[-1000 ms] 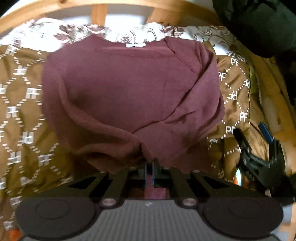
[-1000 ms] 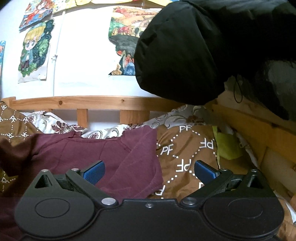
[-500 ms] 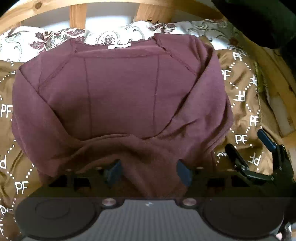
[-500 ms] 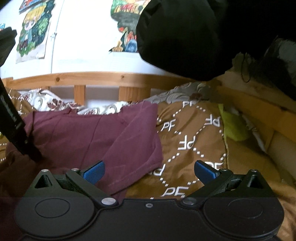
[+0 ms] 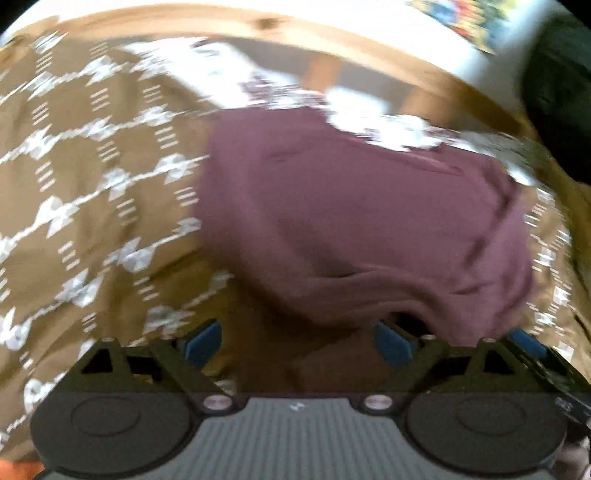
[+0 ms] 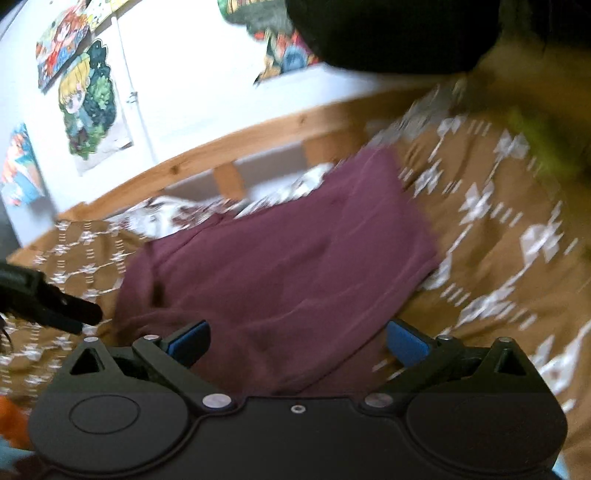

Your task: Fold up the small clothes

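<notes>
A maroon long-sleeved top (image 5: 362, 221) lies on a brown patterned blanket (image 5: 92, 192), its lower part folded up over its body. My left gripper (image 5: 299, 345) is open and empty at the top's near left edge. In the right wrist view the top (image 6: 288, 266) lies ahead, and my right gripper (image 6: 299, 341) is open and empty over its near edge. The left gripper's fingers (image 6: 70, 314) show at the left of that view. Both views are blurred.
A wooden bed rail (image 6: 229, 147) runs behind the top, with a floral pillow (image 6: 173, 214) under it. A black jacket (image 6: 388, 33) hangs at the upper right. Posters (image 6: 88, 107) hang on the white wall.
My left gripper opened, let go of the top's folded hem and swung left. My right gripper moved left over the top and tilted, still open.
</notes>
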Action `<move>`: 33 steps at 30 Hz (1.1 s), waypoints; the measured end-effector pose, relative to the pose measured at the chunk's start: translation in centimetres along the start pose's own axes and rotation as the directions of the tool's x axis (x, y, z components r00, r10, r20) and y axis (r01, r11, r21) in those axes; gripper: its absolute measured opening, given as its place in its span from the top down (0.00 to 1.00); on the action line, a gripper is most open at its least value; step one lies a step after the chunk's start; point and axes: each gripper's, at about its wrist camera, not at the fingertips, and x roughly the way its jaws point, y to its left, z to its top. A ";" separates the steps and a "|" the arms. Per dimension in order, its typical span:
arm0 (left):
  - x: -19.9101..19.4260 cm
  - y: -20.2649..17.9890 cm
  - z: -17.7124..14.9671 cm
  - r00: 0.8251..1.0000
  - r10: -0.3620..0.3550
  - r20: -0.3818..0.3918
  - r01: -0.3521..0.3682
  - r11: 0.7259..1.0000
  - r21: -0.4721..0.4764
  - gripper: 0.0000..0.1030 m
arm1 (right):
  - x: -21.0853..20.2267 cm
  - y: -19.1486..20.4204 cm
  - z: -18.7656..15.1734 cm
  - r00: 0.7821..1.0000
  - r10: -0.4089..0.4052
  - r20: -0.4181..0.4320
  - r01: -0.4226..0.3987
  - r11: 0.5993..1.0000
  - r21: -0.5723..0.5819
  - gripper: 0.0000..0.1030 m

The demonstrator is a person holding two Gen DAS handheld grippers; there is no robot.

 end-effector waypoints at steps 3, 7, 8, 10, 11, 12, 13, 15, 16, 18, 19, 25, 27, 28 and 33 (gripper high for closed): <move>0.3 2.6 -0.5 0.999 0.041 0.008 -0.041 0.998 -0.057 0.12 | 1.1 1.1 -0.9 0.999 -0.009 -0.048 0.006 0.999 -0.049 0.15; 0.7 4.7 -0.6 0.999 0.041 0.016 -0.039 0.993 -0.108 0.15 | 1.5 1.9 -1.5 0.998 -0.017 -0.057 0.012 0.996 -0.091 0.17; 0.9 5.0 -0.4 0.999 0.037 0.019 -0.034 0.992 -0.122 0.15 | 1.4 2.1 -1.5 0.998 -0.017 -0.053 0.011 0.995 -0.102 0.17; 1.2 5.3 -0.3 0.999 0.031 0.026 -0.027 0.990 -0.140 0.16 | 1.3 2.2 -1.6 0.999 -0.025 -0.044 0.020 0.993 -0.115 0.17; 1.4 5.3 -0.1 0.999 0.033 0.030 -0.028 0.989 -0.147 0.17 | 1.3 2.1 -1.7 0.999 -0.031 -0.041 0.026 0.993 -0.114 0.18; 1.6 5.3 0.2 0.999 0.036 0.037 -0.030 0.988 -0.152 0.17 | 1.3 2.0 -1.8 0.999 -0.039 -0.035 0.035 0.994 -0.107 0.20; 1.9 5.4 0.4 0.998 0.040 0.044 -0.033 0.987 -0.155 0.17 | 1.2 1.7 -1.8 0.998 -0.049 -0.031 0.046 0.994 -0.098 0.25; 2.4 5.2 0.9 0.997 0.055 0.055 -0.045 0.986 -0.158 0.17 | 1.2 1.2 -1.7 0.997 -0.070 -0.021 0.068 0.995 -0.079 0.32; 2.8 5.1 1.1 0.996 0.061 0.057 -0.051 0.986 -0.158 0.18 | 1.1 0.9 -1.7 0.997 -0.073 -0.015 0.071 0.995 -0.071 0.38; 3.5 4.8 1.6 0.995 0.074 0.062 -0.064 0.986 -0.154 0.19 | 1.3 0.7 -1.6 0.998 -0.065 -0.017 0.063 0.996 -0.069 0.46; 3.8 4.7 1.8 0.995 0.081 0.064 -0.070 0.986 -0.152 0.19 | 1.5 0.7 -1.6 0.998 -0.056 -0.026 0.053 0.996 -0.074 0.52; 5.6 4.4 2.6 0.993 0.106 0.060 -0.096 0.983 -0.156 0.19 | 1.2 1.7 -1.3 0.997 -0.052 -0.056 0.043 0.988 -0.146 0.90; 5.8 4.3 2.5 0.992 0.108 0.058 -0.098 0.984 -0.148 0.19 | 0.5 1.8 -0.6 0.997 -0.067 -0.046 0.059 0.986 -0.157 0.92; 5.9 4.3 2.5 0.992 0.109 0.056 -0.100 0.985 -0.143 0.19 | 0.1 1.7 -0.3 0.996 -0.074 -0.042 0.067 0.986 -0.151 0.92; 6.9 3.8 2.4 0.993 0.110 0.040 -0.104 0.988 -0.118 0.17 | -1.6 0.6 1.3 0.994 -0.108 -0.028 0.104 0.988 -0.117 0.94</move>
